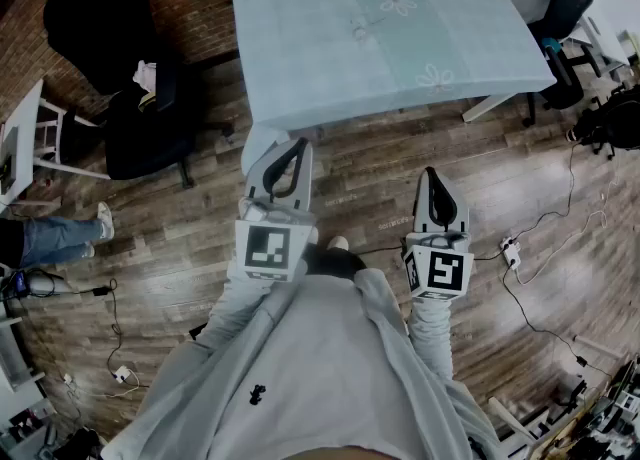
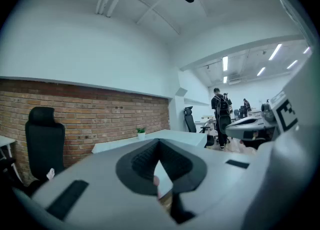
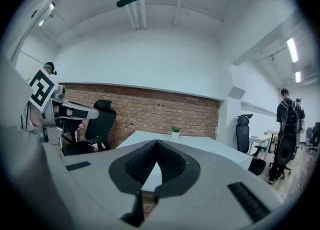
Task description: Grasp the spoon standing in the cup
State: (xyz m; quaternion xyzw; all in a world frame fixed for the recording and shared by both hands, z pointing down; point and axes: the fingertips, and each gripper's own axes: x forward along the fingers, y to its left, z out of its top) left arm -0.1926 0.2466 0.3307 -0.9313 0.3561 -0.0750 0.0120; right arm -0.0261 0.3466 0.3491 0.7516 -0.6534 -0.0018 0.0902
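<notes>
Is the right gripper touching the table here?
Apart. The head view shows the right gripper held over wooden floor, with a strip of floor between its tip and the table edge.

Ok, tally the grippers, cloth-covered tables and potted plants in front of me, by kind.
Grippers: 2, the left gripper and the right gripper
Cloth-covered table: 1
Potted plant: 1
Total: 4
</notes>
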